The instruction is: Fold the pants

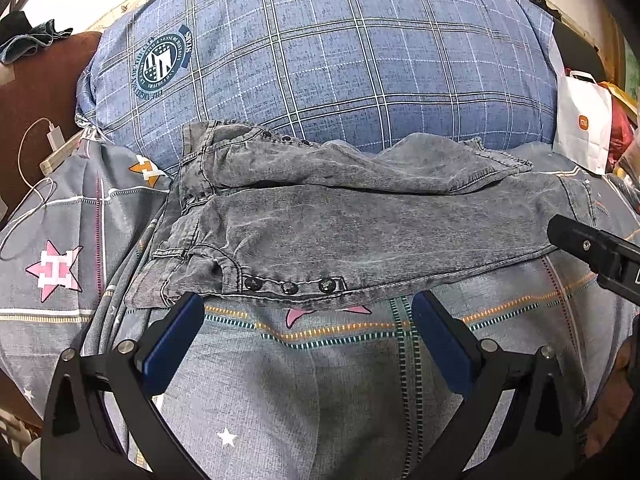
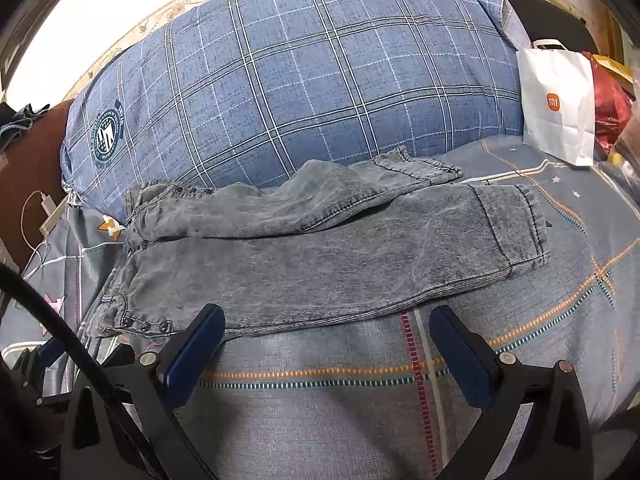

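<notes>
While the grey pants (image 2: 320,256) lie flat on the bedspread (image 2: 328,420) against the plaid pillow (image 2: 304,92), both the left gripper (image 1: 308,312) and right gripper (image 2: 326,326) hover spread and empty, so pinching one layer could drag the rumpled far leg askew.

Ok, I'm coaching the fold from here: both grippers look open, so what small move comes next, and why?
Probably ease the left gripper forward onto the near waist edge of the pants by the snaps. Both grippers are open and empty, and the far leg lies rumpled against the pillow.
</notes>
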`<state>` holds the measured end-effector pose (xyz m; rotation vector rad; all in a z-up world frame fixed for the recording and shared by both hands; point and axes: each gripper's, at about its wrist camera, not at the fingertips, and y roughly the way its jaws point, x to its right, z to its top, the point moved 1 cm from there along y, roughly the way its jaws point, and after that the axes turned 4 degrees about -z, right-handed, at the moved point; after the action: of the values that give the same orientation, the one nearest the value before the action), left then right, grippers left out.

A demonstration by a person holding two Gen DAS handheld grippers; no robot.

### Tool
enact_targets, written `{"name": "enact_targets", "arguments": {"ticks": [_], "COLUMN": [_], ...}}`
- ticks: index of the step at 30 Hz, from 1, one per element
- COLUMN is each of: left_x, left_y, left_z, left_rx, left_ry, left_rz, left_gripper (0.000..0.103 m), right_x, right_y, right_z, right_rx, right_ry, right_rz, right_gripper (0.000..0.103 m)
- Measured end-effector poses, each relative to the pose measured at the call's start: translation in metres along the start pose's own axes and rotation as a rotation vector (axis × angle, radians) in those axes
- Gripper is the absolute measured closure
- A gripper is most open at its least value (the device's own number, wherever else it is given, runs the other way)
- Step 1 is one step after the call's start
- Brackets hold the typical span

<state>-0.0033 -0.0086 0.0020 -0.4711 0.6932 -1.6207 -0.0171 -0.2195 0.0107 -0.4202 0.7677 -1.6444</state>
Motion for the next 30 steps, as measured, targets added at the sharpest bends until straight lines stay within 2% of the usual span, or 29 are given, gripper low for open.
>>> {"name": "enact_targets", "arguments": {"ticks": [14,24,28,30], "left_x": [-0.001,-0.001,-0.004,-0.008], "left_y": [0.003,0.003,-0.005,-0.01], "left_z": [0.0,-0.001,0.009,0.019], "left_rx": [-0.01,0.01,0.018,0.013], "left_ry": [-0.01,-0.008,-0.028,-0.057], "left_rz": [-0.001,0.012,-0.008,-0.032], "left_gripper": [0.0,0.0,0.0,0.0], "right_x": [0.004,-0.002,0.001,0.007], "right_y": [0.003,-0.009,-0.021,-0.028], "right_z": [0.0,0.0,0.003,0.01], "right_rx": [-0.021,0.044,0.072,0.077], "right_ry": [0.015,0.002,0.028,0.06], "right_rz": [-0.018,-0.051,-0.046,-0.015], "right_gripper": [0.001,0.002,0.002,0.002]}}
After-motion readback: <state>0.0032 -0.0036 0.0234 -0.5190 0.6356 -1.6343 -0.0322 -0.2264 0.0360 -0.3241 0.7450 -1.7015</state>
